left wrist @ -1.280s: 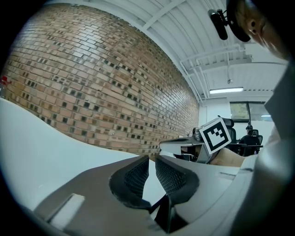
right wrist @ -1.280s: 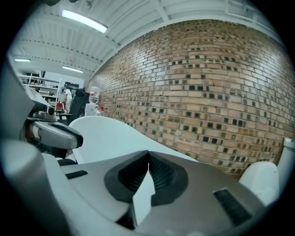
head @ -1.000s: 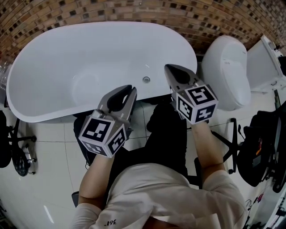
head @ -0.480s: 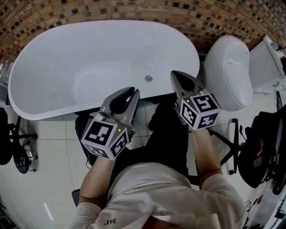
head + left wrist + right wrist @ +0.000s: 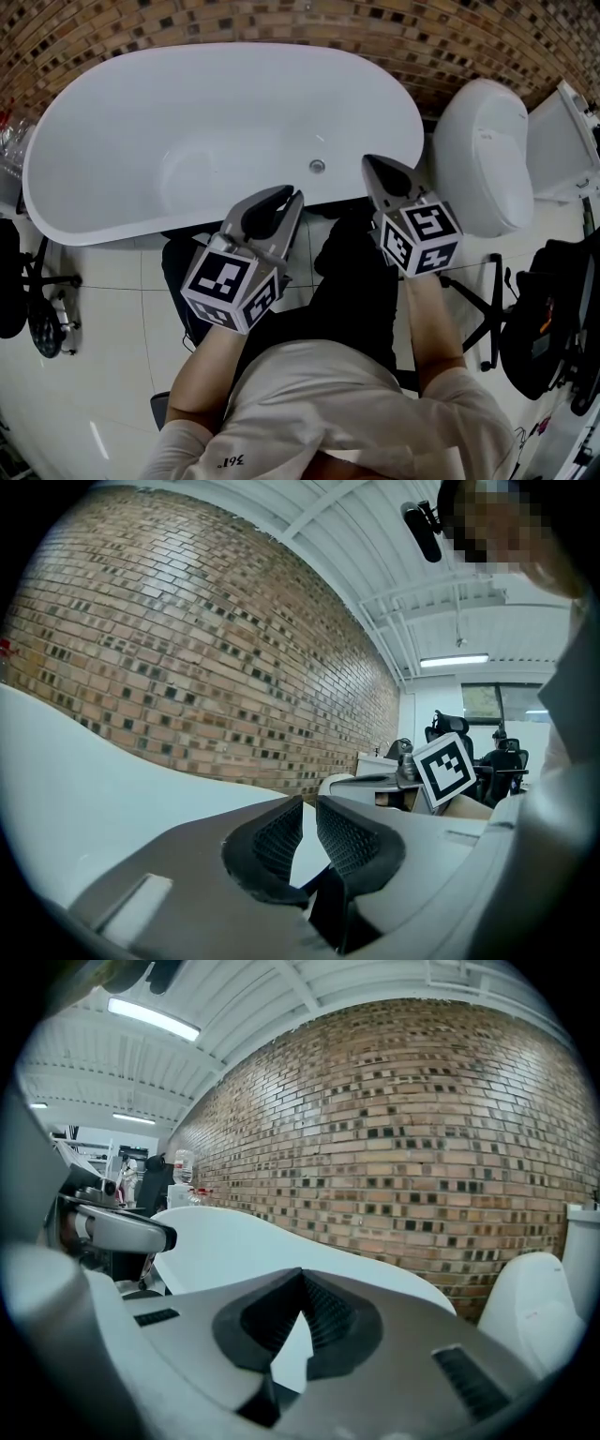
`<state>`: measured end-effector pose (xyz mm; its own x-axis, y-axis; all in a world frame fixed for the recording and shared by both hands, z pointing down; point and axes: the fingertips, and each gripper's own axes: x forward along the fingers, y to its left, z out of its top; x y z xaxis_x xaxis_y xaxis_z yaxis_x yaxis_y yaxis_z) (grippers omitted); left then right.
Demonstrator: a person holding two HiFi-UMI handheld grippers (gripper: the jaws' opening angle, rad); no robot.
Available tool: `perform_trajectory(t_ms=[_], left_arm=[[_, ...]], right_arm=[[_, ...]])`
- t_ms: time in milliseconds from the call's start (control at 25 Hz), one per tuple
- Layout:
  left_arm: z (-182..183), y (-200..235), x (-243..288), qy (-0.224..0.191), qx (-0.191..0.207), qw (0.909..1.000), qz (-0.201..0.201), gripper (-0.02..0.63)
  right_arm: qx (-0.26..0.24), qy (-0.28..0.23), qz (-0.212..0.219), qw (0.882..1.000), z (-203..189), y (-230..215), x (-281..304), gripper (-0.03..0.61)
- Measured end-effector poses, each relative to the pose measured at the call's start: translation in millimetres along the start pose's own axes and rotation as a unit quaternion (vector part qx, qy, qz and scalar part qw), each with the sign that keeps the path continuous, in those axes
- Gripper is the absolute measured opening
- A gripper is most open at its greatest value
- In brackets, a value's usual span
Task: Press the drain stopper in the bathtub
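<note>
The white oval bathtub (image 5: 216, 56) fills the upper head view, and its small round metal drain stopper (image 5: 317, 166) sits on the tub floor near the near wall. My left gripper (image 5: 289, 194) hovers over the near rim, left of the stopper and apart from it; a narrow slit shows between its pads (image 5: 342, 841), with nothing held. My right gripper (image 5: 367, 161) points over the rim to the right of the stopper, its tips touching and empty. The tub's rim appears beyond my left gripper (image 5: 309, 803) and my right gripper (image 5: 301, 1274).
A white toilet (image 5: 478, 150) stands right of the tub, also showing in the right gripper view (image 5: 534, 1316). A brick wall (image 5: 281, 23) backs the tub. Chair bases stand on the tiled floor at the left (image 5: 42, 319) and right (image 5: 544, 319).
Both grippers have drifted slightly to the right and down in the head view. Their jaws look the same, and nothing was touched.
</note>
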<state>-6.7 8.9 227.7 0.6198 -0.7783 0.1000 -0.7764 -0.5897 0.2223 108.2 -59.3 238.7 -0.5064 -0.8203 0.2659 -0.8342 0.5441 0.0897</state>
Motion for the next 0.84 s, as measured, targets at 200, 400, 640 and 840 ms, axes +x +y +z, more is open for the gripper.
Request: perform_trajectory(t_ms=[200,400,640,840], left_arm=[[1.0,0.7,-0.7,0.001,0.003,1.0,0.001,0.052],[3.6,2.4,-0.8,-0.001,0.008,1.0,0.003,0.052],[2.1,2.5,-0.7,0.001,0.009,0.9999,0.005,0.052],[0.2,3.5,-1.2,0.002,0.005,1.0,0.004,0.052]], right_arm=[[0.001,0.003,0.004,1.0,-1.8,3.4,0.3,0.015],[0.001,0.001,0.005,1.0,-0.1,3.2,0.5,0.015],[0.005,0.004,0.005,1.0,-4.6,2.5,0.1,0.015],[0.005,0.009,0.009,1.0,-8.7,6.0,1.4,0.015]])
